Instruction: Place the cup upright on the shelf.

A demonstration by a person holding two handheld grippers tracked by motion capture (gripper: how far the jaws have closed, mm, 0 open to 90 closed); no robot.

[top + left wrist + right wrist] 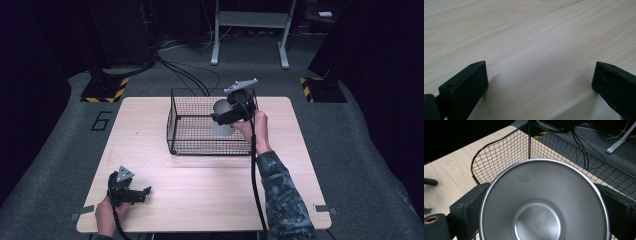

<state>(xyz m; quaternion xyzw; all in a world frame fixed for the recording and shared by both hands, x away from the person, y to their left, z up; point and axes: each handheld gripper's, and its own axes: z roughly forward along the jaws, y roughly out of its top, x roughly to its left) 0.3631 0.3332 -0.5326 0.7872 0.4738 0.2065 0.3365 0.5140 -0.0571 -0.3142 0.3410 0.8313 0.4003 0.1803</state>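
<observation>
Right gripper view: the two black jaws of the right gripper (541, 202) press against opposite sides of a round, shiny stainless-steel bowl (544, 202), which sits clamped between them with its open mouth facing the camera, so the flat circular bottom shows inside. Behind the bowl stands a black wire-mesh basket (499, 157), its near corner post and two meshed walls rising past the bowl's rim, with the pale wooden counter (451, 175) beyond and dark cables on the grey floor farther back.

In the high view the right gripper (226, 119) holds the steel bowl (221, 125) tilted on its side over the right part of the basket (172, 125), above its interior; whether the bowl touches the mesh cannot be told. The basket stands on the far middle of the counter (210, 185).

In the left gripper view the left gripper (540, 82) has its jaws spread wide with bare wood between them. The high view places this gripper (139, 194) at the near left corner of the counter, well apart from the basket.
</observation>
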